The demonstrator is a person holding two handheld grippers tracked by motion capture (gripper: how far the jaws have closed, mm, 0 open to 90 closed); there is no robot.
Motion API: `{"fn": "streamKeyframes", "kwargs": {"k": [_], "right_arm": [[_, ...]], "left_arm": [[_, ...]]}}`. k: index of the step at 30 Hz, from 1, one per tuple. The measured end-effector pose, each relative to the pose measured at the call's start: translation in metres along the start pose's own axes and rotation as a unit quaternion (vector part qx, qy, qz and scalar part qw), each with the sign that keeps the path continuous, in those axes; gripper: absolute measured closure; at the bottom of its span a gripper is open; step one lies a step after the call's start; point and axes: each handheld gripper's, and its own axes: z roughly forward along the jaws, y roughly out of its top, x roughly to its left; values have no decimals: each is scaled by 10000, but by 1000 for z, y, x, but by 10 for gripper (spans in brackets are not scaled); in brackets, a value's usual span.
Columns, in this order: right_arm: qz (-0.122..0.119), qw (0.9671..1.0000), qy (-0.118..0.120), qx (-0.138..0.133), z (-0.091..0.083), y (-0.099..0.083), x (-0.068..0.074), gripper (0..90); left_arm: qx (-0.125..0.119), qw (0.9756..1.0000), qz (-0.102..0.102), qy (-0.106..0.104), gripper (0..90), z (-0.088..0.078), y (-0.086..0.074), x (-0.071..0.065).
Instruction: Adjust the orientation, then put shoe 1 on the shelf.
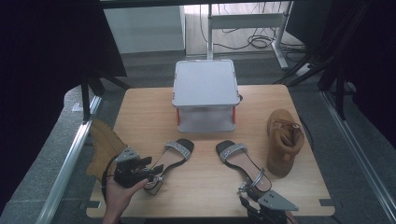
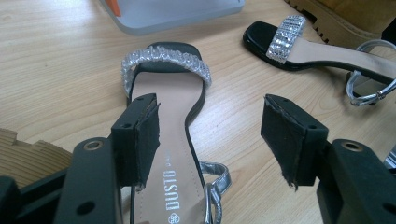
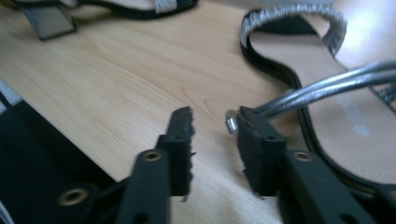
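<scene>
Two black sandals with glittery toe straps lie on the wooden table (image 1: 201,186). The left sandal (image 1: 173,156) (image 2: 168,93) has its heel end under my left gripper (image 1: 150,169) (image 2: 210,126), whose jaws stand wide open, one pad (image 2: 144,135) hanging over the insole without pressing it. The right sandal (image 1: 240,161) (image 3: 327,107) (image 2: 299,44) points away from my right gripper (image 1: 247,192) (image 3: 212,121). Its jaws are open with bare table in the gap. The end of the silver ankle strap (image 3: 327,84) (image 1: 256,179) lies against the tip of the right-hand pad.
A grey two-level stand (image 1: 205,84) (image 2: 177,11) sits at the back middle of the table. A tan boot (image 1: 284,140) (image 2: 345,18) stands right of the right sandal. Another tan boot (image 1: 105,142) (image 2: 18,154) lies at the table's left edge, beside my left hand.
</scene>
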Motion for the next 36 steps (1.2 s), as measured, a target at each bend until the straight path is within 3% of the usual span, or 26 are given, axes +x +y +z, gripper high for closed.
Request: {"fn": "streamKeyframes", "kwargs": {"k": [2, 3, 8, 14, 16, 21, 26, 27, 28, 36], "right_arm": [[13, 9999, 4, -152, -4, 3, 0, 560], [63, 9993, -56, -369, -8, 6, -1, 521], [44, 9988, -117, -482, -10, 18, -9, 467], [-135, 9994, -3, -326, -3, 44, -25, 420], [-256, 9995, 44, -158, 8, 59, -35, 401], [-269, 9996, 101, 16, 24, 73, -45, 393], [-287, 9995, 136, -1, 29, 77, -49, 394], [-290, 9995, 131, 15, 29, 75, -50, 395], [-290, 9995, 131, 15, 29, 75, -50, 395], [-242, 9997, 50, 46, 24, 68, -57, 398]], "left_arm": [[7, 10000, -7, 18, 373, 0, 0, 0], [1, 10000, -11, 12, 373, 0, 0, 0], [-26, 10000, -9, 30, 373, -2, 1, -1], [66, 9999, 29, 131, 373, 3, 3, -1], [138, 9997, 72, 195, 371, 7, 3, -3], [376, 9983, 111, 432, 370, 17, 4, -4], [817, 9946, 171, 610, 362, 35, 5, -2], [1017, 9925, 188, 645, 355, 43, 6, -1], [1017, 9925, 188, 645, 351, 43, 6, -1], [1506, 9845, 246, 866, 338, 66, 8, 6]]}}
